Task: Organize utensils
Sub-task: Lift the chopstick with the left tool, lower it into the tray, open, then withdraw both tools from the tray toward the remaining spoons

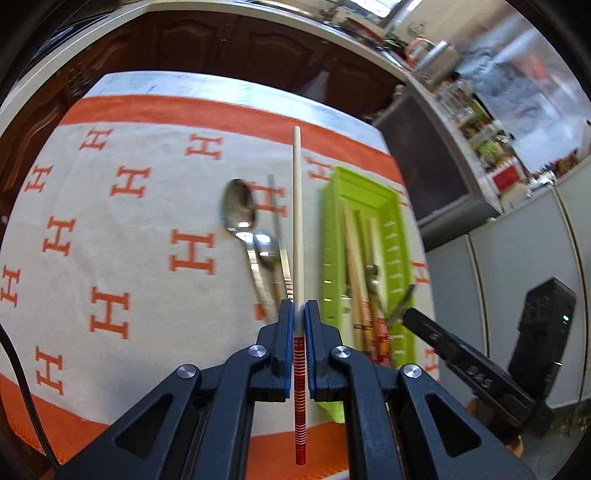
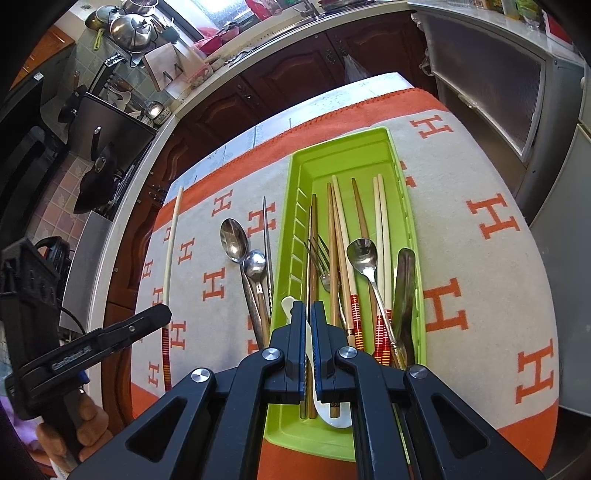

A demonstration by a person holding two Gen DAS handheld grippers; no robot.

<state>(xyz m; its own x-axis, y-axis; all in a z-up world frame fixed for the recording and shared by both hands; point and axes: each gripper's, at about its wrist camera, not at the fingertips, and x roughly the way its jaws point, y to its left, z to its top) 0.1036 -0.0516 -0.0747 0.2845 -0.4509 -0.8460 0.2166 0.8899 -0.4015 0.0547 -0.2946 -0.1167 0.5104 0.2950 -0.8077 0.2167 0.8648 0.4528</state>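
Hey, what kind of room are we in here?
Most likely a home kitchen: pots and pans are stacked by a tiled wall, dark wooden cabinets run under a countertop, and a green cutlery tray sits on a cloth-covered table.

In the right wrist view the tray (image 2: 347, 147) sits centre frame on the bench (image 2: 480, 258), holding chopsticks (image 2: 341, 236), a fork (image 2: 321, 258) and a spoon (image 2: 364, 254). Two spoons (image 2: 243, 254) lie left of it.

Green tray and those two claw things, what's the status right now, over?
Left gripper shut on chopstick, held above the cloth. Right gripper over green tray, nearly closed, grip unclear. Two spoons and a metal chopstick wait outside the tray.
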